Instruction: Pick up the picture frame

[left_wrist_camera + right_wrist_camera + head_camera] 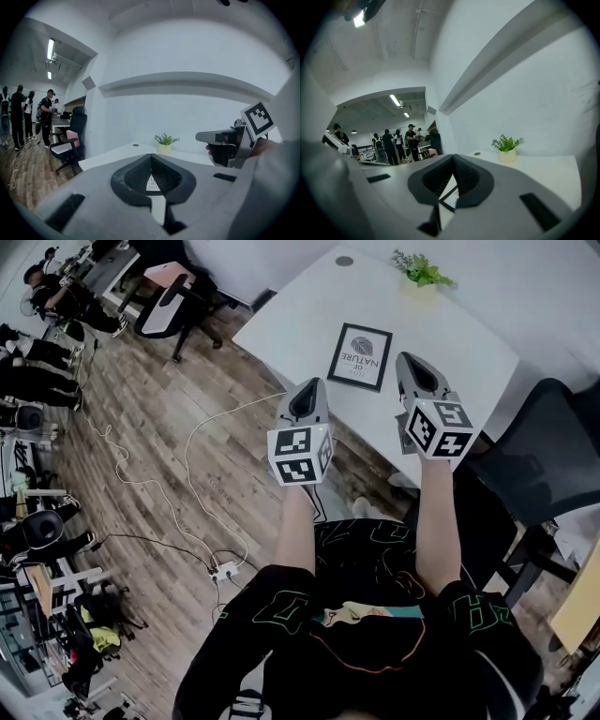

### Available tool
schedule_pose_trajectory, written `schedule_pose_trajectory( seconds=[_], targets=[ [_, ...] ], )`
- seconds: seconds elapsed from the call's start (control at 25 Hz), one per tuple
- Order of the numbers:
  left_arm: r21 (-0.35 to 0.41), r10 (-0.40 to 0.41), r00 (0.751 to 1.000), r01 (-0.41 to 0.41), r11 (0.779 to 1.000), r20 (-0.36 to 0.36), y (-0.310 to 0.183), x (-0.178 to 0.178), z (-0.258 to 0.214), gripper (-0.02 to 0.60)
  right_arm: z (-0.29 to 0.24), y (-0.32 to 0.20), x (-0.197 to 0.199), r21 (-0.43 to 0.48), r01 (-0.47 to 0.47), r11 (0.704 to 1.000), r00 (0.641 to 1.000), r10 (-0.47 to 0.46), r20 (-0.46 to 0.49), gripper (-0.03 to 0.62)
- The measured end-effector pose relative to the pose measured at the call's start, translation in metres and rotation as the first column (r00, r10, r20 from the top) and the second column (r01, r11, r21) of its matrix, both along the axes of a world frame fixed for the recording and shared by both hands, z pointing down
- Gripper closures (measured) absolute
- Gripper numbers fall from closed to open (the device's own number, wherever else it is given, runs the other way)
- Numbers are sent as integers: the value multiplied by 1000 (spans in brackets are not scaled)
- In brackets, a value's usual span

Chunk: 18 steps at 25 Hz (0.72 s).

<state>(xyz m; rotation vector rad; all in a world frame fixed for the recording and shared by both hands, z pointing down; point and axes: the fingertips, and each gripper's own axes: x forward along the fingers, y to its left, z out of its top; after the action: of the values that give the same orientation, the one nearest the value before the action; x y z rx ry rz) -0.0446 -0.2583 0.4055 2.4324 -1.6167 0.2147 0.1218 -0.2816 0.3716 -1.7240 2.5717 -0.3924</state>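
The picture frame (360,356), black-edged with a white print, lies flat on the white table (281,324) in the head view. My left gripper (309,390) hangs shut over the table's near edge, short of the frame and to its left. My right gripper (413,364) is also shut, just right of the frame's near corner, above the table. Nothing is held by either. Through the left gripper's closed jaws a slice of the frame (151,183) shows; the right gripper (220,137) appears at that view's right. The right gripper view catches a frame corner (451,193) between its jaws.
A small potted plant (419,270) stands at the table's far edge. A dark office chair (539,460) sits at the right and another chair (169,298) at the far left. White cables (202,484) trail across the wooden floor. People stand far left.
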Motion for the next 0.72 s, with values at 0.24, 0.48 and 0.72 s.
schedule_pose_trajectory(
  seconds=[0.24, 0.48, 0.72],
  targets=[
    [-35, 30, 1000, -29, 999, 7, -27, 8, 16, 574, 13, -22, 6, -31, -30, 999, 1000, 30, -8, 589],
    [-107, 46, 999, -44, 993, 15, -54, 15, 47, 574, 33, -43, 22, -81, -77, 994, 997, 76, -15, 589],
    [-163, 73, 997, -66, 984, 33, -79, 25, 73, 574, 60, -63, 26, -135, -94, 986, 995, 90, -34, 589]
  ],
)
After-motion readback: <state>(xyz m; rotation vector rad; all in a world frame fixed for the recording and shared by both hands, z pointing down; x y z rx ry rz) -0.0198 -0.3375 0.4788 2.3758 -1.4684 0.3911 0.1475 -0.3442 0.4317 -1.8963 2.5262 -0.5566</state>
